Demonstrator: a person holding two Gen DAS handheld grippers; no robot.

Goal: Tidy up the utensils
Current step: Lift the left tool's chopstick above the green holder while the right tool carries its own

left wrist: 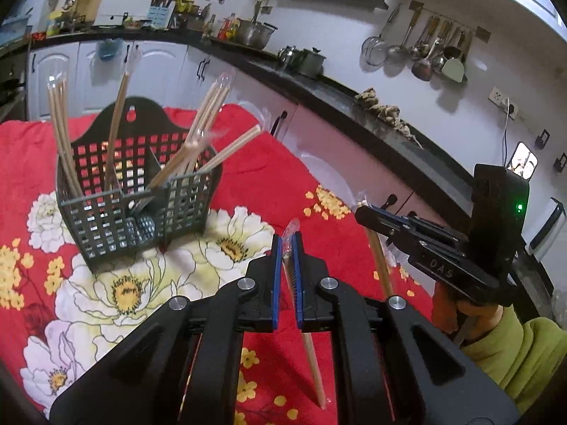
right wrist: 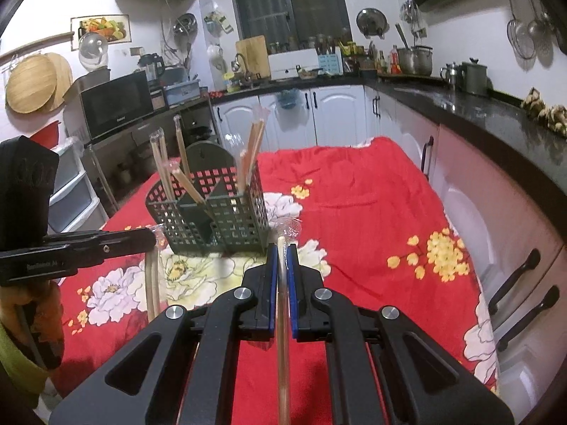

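A: Both grippers are clenching wrapped chopsticks: left gripper [left wrist: 287, 244], right gripper [right wrist: 282, 253].

B: Yep. Caddy [left wrist: 138, 191] is sitting far-left on the red cloth [right wrist: 354, 194]. They're needing to tip 'em vertical, aiming btwn the sticks already leaning inside.

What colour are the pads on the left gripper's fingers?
Blue pads on the black left gripper, clearest in the left wrist view.
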